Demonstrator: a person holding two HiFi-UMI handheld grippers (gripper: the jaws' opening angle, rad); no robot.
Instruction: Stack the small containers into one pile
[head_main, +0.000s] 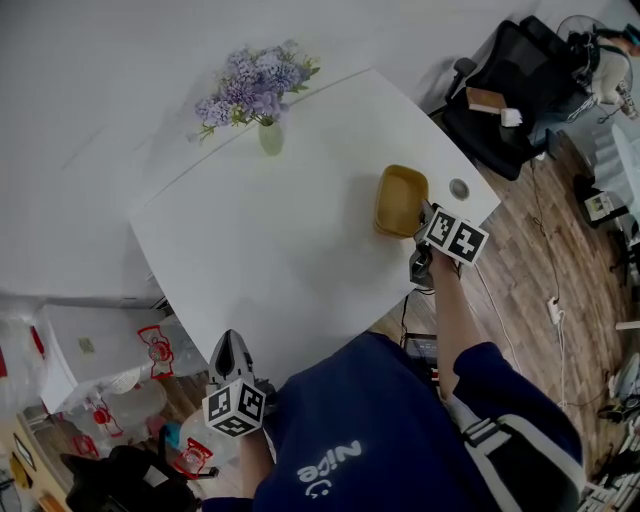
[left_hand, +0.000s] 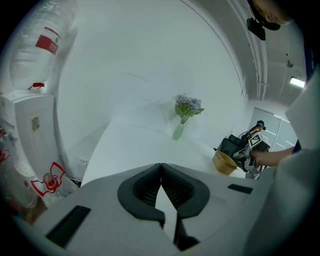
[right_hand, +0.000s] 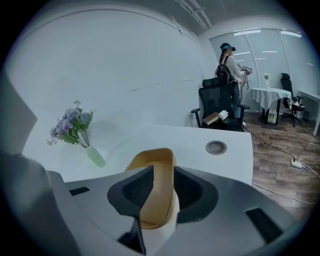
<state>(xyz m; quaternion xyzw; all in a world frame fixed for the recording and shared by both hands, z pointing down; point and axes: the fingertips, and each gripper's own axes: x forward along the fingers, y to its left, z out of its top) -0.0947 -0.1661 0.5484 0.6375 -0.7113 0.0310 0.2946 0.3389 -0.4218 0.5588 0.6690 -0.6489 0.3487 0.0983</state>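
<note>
I'm looking down on the table. I'm holding the right gripper at the near rim of the tan container, which is sitting by the table's right edge; the jaws aren't readable from up here. I'm holding the left gripper off the table, just past its near edge, pointing toward it. Flowers are standing at the far side. A grommet is lying just right of the container.

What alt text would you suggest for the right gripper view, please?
The right hand-held gripper straddles the wall of a stack of tan containers on a white table. Behind stand a vase of purple flowers and a black office chair.
</note>
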